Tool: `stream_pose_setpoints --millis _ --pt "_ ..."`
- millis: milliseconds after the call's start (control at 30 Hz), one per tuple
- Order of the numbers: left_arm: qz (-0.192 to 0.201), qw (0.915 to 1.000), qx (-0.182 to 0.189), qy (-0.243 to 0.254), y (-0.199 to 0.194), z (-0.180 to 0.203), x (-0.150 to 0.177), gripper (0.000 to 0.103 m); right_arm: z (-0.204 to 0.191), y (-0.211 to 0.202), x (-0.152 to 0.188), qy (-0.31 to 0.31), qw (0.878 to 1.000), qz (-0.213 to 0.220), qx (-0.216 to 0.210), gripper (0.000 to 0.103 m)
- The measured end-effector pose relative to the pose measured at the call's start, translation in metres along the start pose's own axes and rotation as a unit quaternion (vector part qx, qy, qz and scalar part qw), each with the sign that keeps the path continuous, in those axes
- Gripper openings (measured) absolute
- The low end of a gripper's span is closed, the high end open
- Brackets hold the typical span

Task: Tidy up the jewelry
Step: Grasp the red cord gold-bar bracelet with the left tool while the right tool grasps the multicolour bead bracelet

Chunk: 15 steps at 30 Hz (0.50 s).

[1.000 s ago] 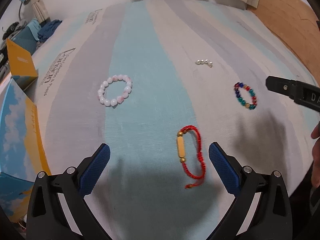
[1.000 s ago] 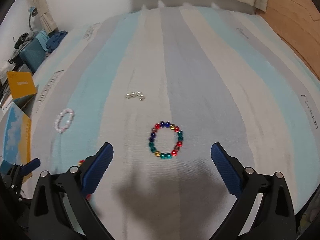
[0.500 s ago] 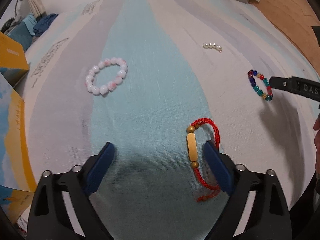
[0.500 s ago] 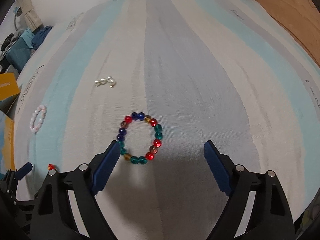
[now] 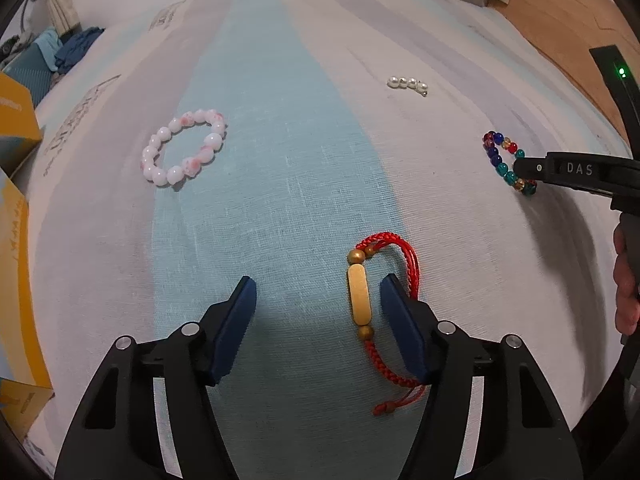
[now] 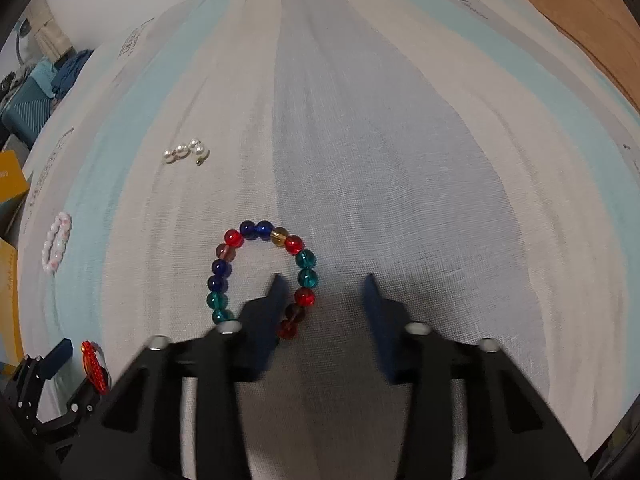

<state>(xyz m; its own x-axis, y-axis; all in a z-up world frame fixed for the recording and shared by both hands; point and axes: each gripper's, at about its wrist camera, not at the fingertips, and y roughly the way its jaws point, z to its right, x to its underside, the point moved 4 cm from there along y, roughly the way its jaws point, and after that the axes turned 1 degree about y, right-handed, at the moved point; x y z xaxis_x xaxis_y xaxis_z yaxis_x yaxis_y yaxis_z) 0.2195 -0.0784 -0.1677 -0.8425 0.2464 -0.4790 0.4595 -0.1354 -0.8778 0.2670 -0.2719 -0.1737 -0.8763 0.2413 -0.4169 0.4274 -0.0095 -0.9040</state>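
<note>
On the striped cloth (image 5: 280, 160) lie a red cord bracelet with a yellow bar bead (image 5: 362, 300), a pink-white bead bracelet (image 5: 182, 152), a short pearl string (image 5: 407, 83) and a multicolour bead bracelet (image 6: 260, 276). My left gripper (image 5: 318, 300) is open and low over the cloth; the yellow bar lies between its pads, the red cord under the right pad (image 5: 404, 336). My right gripper (image 6: 322, 292) is open; its left finger (image 6: 268, 316) sits inside the multicolour ring, the ring's right side between the jaws. It also shows in the left wrist view (image 5: 576, 172).
Yellow and blue cardboard boxes (image 5: 16, 208) stand along the left edge of the cloth. Blue bags and clothes (image 5: 60, 56) lie at the far left. Wooden floor (image 5: 568, 20) shows beyond the cloth at the right.
Both grippers have moved down and forward and their jaws have narrowed. The left one now straddles the red bracelet's yellow bar; the right one has reached the multicolour ring.
</note>
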Motion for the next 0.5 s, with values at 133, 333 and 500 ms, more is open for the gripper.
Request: stream_pose_setpoints --millis 133,333,500 --pt "0.005 0.9998 -0.006 0.016 -0.001 0.009 0.003 0.050 -0.004 0.000 0.004 -0.024 1.000 0.001 0.004 0.017" --pt "0.009 0.9996 -0.002 0.025 -0.006 0.010 0.006 0.013 -0.003 -0.008 0.010 -0.027 1.000 0.000 -0.005 0.009" --pt "0.010 0.9996 -0.004 0.027 -0.013 0.012 0.005 0.007 0.001 -0.024 0.014 -0.019 0.999 0.015 -0.021 0.009"
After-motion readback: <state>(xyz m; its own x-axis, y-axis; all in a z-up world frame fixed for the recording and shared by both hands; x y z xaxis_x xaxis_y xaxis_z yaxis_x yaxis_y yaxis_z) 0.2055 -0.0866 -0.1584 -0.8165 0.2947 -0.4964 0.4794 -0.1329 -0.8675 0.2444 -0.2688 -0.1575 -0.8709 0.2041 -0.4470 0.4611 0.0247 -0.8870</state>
